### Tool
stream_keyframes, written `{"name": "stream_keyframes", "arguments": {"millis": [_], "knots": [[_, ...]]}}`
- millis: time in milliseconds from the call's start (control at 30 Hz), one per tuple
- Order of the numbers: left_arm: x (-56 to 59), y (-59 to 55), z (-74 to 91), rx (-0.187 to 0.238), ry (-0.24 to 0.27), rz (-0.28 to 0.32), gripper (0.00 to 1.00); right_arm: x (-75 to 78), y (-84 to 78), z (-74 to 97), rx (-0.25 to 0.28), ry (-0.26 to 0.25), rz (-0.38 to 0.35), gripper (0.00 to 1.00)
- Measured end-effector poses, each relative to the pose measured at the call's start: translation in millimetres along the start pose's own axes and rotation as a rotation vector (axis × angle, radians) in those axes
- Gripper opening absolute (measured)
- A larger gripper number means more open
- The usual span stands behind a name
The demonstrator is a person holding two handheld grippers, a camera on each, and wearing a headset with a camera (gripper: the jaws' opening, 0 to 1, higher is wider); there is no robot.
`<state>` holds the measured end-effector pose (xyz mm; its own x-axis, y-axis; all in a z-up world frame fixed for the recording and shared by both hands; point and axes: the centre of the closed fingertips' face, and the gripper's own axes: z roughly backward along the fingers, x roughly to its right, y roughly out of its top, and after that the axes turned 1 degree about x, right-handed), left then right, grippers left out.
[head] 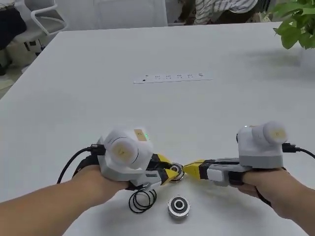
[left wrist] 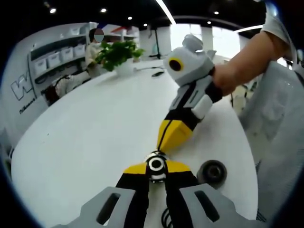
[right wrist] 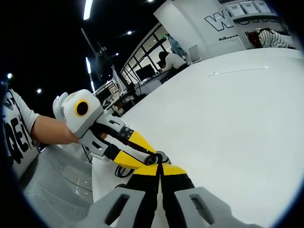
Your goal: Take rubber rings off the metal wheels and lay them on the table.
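Head view, nearest me: a loose wheel (head: 178, 206) sits flat on the table (head: 98, 98), and just to its left a small tangle of black rubber rings (head: 142, 199) lies on the surface, so part of the job looks done. Just beyond them the left gripper (head: 170, 172) reaches in from the left, clamped on the held wheel (head: 175, 171). The right gripper (head: 189, 169) comes in from the right, its jaws drawn close together and its tips touching that wheel's right side. I cannot tell whether they pinch rubber. The two grippers lie nose to nose along one left-right line with the held wheel between them. In the left gripper view the held wheel (left wrist: 156, 164) shows its face and a dark edge, which I take for a ring not yet off. I judge that any peel must go rightward, away from the left jaws. Far off lies a power strip (head: 172, 77).
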<state>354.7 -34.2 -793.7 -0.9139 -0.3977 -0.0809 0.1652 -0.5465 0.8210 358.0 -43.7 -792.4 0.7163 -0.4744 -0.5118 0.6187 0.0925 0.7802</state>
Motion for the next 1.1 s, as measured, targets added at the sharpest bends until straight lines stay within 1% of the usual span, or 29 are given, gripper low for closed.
{"name": "stream_keyframes", "arguments": {"millis": [567, 900, 1100], "knots": [[0.2, -0.5, 0.2, -0.008, 0.005, -0.009, 0.11, -4.8, 0.3, -2.0, -0.009, 0.009, 0.004, 0.00], [0.4, -0.8, -0.2, -0.010, 0.005, -0.013, 0.11, -8.3, 0.8, -3.4, -0.007, 0.026, -0.004, 0.00], [0.6, -0.7, -0.5, -0.010, 0.006, -0.011, 0.11, -10.5, 1.3, -4.6, -0.008, 0.033, 0.004, 0.00]]}}
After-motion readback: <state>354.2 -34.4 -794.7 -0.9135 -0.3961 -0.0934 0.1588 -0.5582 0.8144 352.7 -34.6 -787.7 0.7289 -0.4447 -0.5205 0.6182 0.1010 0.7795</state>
